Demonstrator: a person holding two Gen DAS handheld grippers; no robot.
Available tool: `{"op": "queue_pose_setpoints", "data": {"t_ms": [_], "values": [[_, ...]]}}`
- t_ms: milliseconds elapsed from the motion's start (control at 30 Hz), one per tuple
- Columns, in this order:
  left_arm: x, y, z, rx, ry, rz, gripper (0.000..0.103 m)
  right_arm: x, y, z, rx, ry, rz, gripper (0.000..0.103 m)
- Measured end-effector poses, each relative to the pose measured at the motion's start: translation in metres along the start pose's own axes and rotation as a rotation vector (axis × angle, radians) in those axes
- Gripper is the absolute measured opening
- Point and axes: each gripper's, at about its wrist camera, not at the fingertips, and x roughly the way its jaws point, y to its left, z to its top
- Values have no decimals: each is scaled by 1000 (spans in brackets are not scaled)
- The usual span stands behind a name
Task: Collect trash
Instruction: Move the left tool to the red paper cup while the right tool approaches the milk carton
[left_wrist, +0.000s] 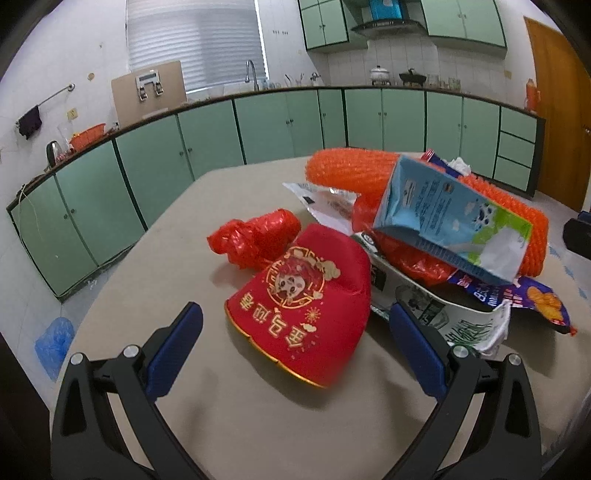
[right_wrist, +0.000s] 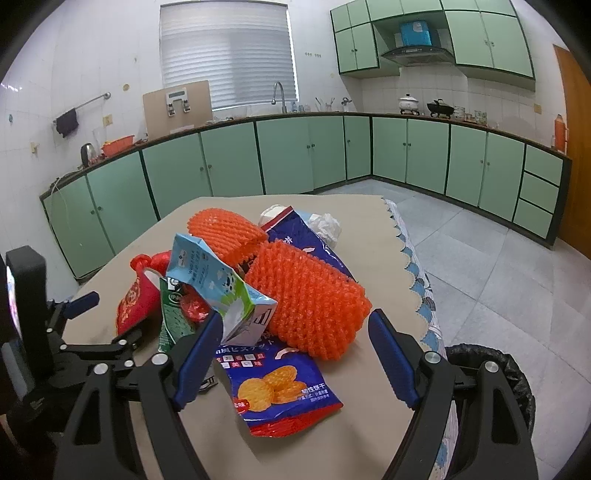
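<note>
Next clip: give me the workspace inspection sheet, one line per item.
Surface: beige table, mostly bare around one heap.
Job's things: red pouch, milk carton, orange foam nets, blue snack bag, red plastic bag, all heaped together.
Clutter: nothing seen beyond the heap.
Grippers: left gripper open before the pouch; right gripper open over the snack bag.
Cables: nothing seen.
Surroundings: green cabinets; black-lined bin beside the table.

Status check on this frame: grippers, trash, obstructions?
Left gripper open, red paper bowl between fingers, ungripped. Right gripper open over biscuit bag. Trash piled together; bin right.
</note>
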Motion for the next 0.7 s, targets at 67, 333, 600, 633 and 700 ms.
{"op": "queue_pose_setpoints", "data": {"t_ms": [67, 333, 600, 633, 700], "values": [[6, -1, 1, 6, 16, -4, 98, 2, -1, 0, 4, 6, 0, 80], [19, 10, 2, -33, 73, -13, 78, 10, 5, 1, -15, 18, 13, 80], [15, 37, 0, -119, 78, -22, 48, 16, 12, 1, -22, 30, 32, 80], [15, 38, 0, -126, 77, -22, 43, 16, 13, 1, -24, 30, 35, 80], [13, 44, 1, -146, 70, -16, 39, 18, 17, 1, -31, 32, 43, 80]]}}
